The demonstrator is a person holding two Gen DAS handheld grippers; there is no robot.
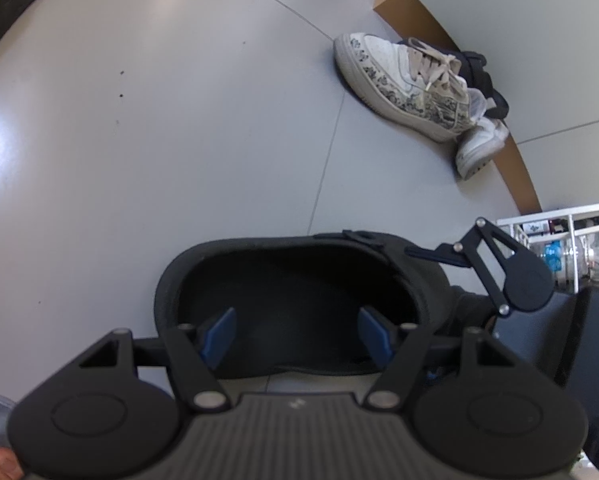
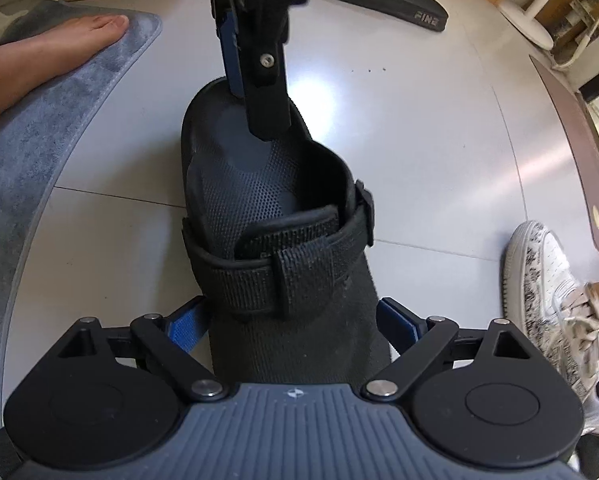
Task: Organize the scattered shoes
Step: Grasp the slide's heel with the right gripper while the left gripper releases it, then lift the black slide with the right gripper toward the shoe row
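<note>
We've got the black shoe (image 2: 275, 216) on the floor (image 2: 419, 152), left gripper (image 1: 297, 336) with jaws parted inside its heel opening to steady it, right gripper (image 2: 291, 324) with jaws released, straddling the toe, likely to shift it toward the sneakers (image 1: 407, 80).

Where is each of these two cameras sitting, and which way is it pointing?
Left wrist: rides the left gripper, facing steeply down into the black shoe's heel end, patterned sneaker beyond; its own fingers show.
Right wrist: rides the right gripper, facing down over the shoe's toe; its fingers, the left gripper and a bare foot show.
Shared: the black shoe, the sneaker, each other's gripper.
</note>
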